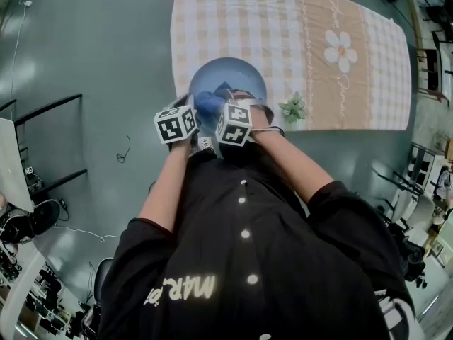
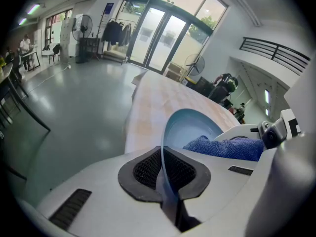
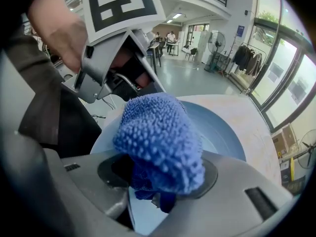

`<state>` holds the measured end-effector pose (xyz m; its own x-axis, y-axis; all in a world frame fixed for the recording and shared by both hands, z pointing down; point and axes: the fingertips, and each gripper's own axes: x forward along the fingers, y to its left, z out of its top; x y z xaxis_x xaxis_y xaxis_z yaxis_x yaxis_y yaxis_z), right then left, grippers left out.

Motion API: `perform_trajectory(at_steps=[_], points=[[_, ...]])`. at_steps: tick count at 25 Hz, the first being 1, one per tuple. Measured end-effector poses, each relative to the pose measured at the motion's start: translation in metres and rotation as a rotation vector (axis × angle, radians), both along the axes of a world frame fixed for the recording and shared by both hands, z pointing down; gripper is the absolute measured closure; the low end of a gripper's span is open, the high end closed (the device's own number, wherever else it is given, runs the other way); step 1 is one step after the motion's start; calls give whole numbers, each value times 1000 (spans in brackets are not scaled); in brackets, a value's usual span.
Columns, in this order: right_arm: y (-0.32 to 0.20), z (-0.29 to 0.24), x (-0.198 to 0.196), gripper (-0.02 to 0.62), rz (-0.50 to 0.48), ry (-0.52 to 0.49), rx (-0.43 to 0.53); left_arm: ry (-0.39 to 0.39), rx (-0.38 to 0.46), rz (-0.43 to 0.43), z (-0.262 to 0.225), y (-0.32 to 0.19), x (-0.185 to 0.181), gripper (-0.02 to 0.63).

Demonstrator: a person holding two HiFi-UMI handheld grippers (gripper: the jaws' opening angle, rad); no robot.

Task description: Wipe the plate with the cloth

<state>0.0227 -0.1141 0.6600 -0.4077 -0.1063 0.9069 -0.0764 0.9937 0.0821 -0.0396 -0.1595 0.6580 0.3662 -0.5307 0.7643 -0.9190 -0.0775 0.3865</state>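
Pinches the near rim of the blue plate [image 2: 192, 127] in the left gripper [image 2: 163, 171], jaws almost together, with only the thin edge caught between the dark pads. Holds the plate tilted steeply up, hollow face turned toward the right gripper [image 3: 159, 184]. Clamps a bunched blue cloth [image 3: 160, 139] in that right gripper, jaws closed on the wad, and lays it against the plate's inner face close to the held rim.

Works over the near-left corner of the peach-checked bench [image 1: 248, 20], just inside its left edge and right at its near edge. Cannot tell whether the plate's far rim touches the bench top. Leaves a small green sprig [image 1: 292, 107] just beside the plate on the right, near the right wrist. Has a long stretch of checked top beyond and to the right, and a broad grey floor [image 1: 92, 55] past the left edge, bounded further left by dark racks [image 1: 49, 112].

Reaches forward and down from a black shirt [image 1: 241, 261] with 2 bare arms, left forearm [image 1: 166, 190] and right forearm [image 1: 301, 167] angled inward, elbows wide, wrists close. Puts the 2 marker cubes [image 1: 175, 122] almost side by side above the plate's near rim, with the cloth showing between them.
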Motion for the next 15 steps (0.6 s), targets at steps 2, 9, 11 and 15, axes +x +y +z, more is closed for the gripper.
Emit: perform_trajectory(at_steps=[2,9,11,15], points=[[3,1,1,394,-45,13,15,-4,-1,1,0,-1,0,577],[13,4,7,396,-137,37,47,-13,2,-1,0,-2,0,577],[17,5,11,396,-148,41,49,-13,0,0,0,-1,0,577],[27,5,17,396,-171,42,34,-19,3,0,0,-1,-1,577]])
